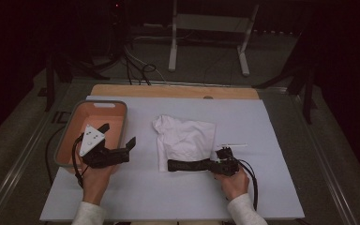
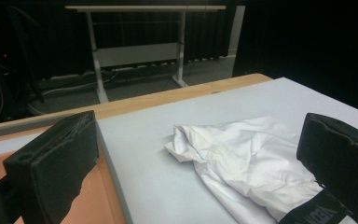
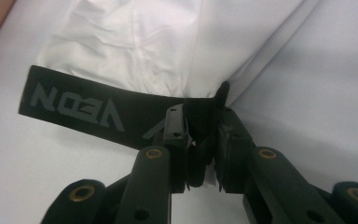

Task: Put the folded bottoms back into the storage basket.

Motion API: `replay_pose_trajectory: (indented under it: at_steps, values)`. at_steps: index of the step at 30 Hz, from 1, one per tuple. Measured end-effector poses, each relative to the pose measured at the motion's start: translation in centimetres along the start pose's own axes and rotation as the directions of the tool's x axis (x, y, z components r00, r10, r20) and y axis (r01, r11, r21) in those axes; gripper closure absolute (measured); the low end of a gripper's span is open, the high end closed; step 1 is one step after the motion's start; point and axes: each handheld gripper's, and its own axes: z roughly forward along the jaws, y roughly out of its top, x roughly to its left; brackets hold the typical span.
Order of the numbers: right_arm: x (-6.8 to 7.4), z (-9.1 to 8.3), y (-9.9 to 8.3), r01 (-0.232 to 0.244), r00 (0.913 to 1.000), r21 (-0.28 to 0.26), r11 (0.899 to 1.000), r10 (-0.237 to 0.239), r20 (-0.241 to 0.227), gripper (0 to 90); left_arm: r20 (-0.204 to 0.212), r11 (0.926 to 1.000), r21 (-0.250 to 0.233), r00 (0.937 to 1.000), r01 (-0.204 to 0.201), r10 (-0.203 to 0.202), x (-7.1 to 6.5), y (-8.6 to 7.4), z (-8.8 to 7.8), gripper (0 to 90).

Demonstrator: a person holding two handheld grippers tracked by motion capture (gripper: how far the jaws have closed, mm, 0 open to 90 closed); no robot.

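A crumpled white garment point(image 1: 185, 138) with a black waistband point(image 1: 190, 165) lies in the middle of the pale mat point(image 1: 168, 194). My right gripper point(image 1: 215, 164) lies low on the mat and is shut on the right end of that waistband. In the right gripper view the pads pinch a fold of the lettered waistband point(image 3: 88, 109), with my right gripper point(image 3: 200, 135) at its end and the white garment point(image 3: 168, 42) beyond. My left gripper point(image 1: 117, 135) is open and holds nothing, above the right wall of the bin point(image 1: 105, 104). The left gripper view shows the garment point(image 2: 251, 158) ahead, between the jaws.
The grey bin with an orange inside stands at the mat's left edge; its rim point(image 2: 114, 186) runs past my left jaw. A wooden table edge point(image 1: 173, 91) shows behind the mat. A white metal stand point(image 1: 173, 42) and cables point(image 1: 140, 70) are on the floor beyond.
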Motion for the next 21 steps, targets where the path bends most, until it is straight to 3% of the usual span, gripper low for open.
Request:
replay_pose_trajectory:
  at_steps: [14, 21]
  values:
    - [0.2, -1.2, -0.6, 0.023, 0.9996, 0.01, 1.0, -0.023, -0.017, 77.2, 0.028, 0.9993, 0.03, 0.9994, -0.023, 0.022, -1.0, 0.3, 1.9, 0.2]
    - [0.3, -1.3, -1.1, 0.042, 0.9991, 0.027, 0.999, -0.042, 0.002, 77.2, 0.045, 0.9981, 0.046, 0.9982, -0.04, 0.038, -1.8, 0.5, 3.1, 0.2]
